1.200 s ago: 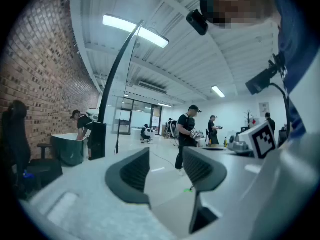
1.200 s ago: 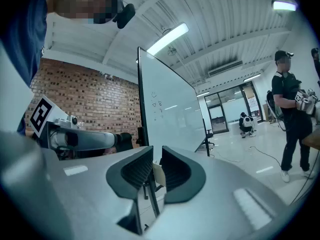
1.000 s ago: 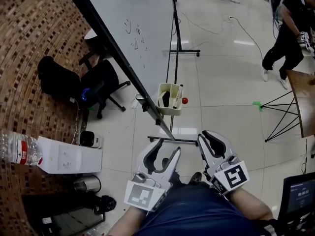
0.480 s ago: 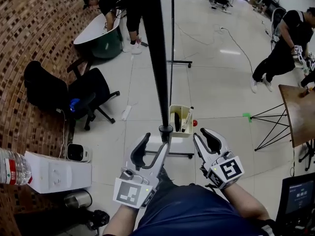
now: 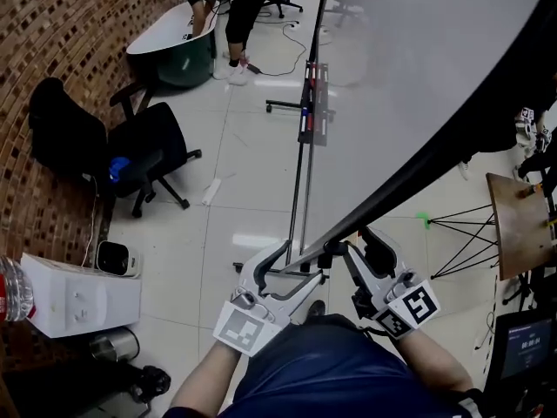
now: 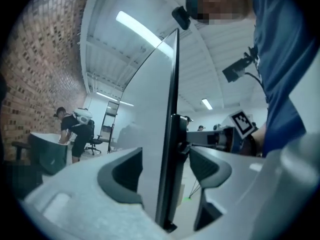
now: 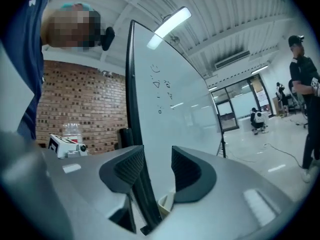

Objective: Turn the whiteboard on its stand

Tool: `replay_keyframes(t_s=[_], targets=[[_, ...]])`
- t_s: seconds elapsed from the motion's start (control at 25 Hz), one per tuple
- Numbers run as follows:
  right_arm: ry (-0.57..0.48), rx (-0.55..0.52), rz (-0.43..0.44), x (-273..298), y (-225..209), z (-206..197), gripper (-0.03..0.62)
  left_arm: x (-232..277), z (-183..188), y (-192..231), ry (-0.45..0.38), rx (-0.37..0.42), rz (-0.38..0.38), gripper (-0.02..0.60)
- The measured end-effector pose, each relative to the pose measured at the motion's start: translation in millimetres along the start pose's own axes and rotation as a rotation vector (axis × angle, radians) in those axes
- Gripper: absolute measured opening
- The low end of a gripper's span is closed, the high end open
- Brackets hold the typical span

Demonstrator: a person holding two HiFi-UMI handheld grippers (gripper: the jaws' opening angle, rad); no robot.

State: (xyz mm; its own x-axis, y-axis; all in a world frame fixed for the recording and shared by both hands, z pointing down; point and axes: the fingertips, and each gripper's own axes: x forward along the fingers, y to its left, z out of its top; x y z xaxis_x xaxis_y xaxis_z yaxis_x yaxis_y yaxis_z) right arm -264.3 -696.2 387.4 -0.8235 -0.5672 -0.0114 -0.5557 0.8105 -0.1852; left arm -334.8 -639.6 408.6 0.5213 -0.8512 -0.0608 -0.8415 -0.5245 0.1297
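Whiteboard point(image 5: 418, 77) hung tipped well off vertical on its stand point(image 5: 298, 181). The white face slanted over the person, and the dark frame edge ran from the person's lap up to the right in the head view.

Left gripper point(image 5: 303, 259) was at the low end of that edge. Its jaws had just been opening and stood wide, with the board's frame between them. The left gripper view showed a clear gap on the pad side nearer the other gripper, so there was no clamp.

Right gripper point(image 5: 359, 244) was just beside it on the same edge. Its jaws had also just been opening and stood partly spread. The frame passed between them, close by one pad, and I saw no pressing grip.

Faint marker scribbles point(image 7: 157, 84) showed on the face seen from the right gripper view.

Around the room: a brick wall point(image 5: 52, 68) to the left. A black office chair point(image 5: 144, 151) stood near it. A white box point(image 5: 78, 296) sat low left with a water bottle point(image 5: 9, 290) beside it. A wooden table point(image 5: 518, 225) was at the right edge. Another person point(image 5: 235, 7) bent over at the far end of the room.
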Motion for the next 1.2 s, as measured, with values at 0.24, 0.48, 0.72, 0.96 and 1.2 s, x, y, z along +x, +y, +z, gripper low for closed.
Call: replay_keyframes(t_s=[0.24, 0.48, 0.72, 0.96, 1.2], targets=[[-0.015, 0.062, 0.098, 0.9, 10.6, 2.0, 0.187, -13.2, -27.8, 4.2, 0.135, 0.04, 0.015, 0.299], [-0.04, 0.117, 0.211, 2.1, 21.4, 4.7, 0.177, 14.6, -53.3, 3.5, 0.191, 0.083, 0.019, 0.299], [-0.025, 0.114, 0.217, 5.4, 30.4, 7.2, 0.19, 29.5, -51.3, 6.8, 0.175, 0.098, 0.002, 0.28], [0.011, 0.072, 0.216, 3.1, 45.9, 14.1, 0.219, 39.6, -49.7, -1.9, 0.165, 0.104, -0.039, 0.271], [0.14, -0.02, 0.082, 31.9, 62.4, 6.0, 0.227, 45.8, -47.3, -4.5, 0.114, 0.081, 0.017, 0.227]])
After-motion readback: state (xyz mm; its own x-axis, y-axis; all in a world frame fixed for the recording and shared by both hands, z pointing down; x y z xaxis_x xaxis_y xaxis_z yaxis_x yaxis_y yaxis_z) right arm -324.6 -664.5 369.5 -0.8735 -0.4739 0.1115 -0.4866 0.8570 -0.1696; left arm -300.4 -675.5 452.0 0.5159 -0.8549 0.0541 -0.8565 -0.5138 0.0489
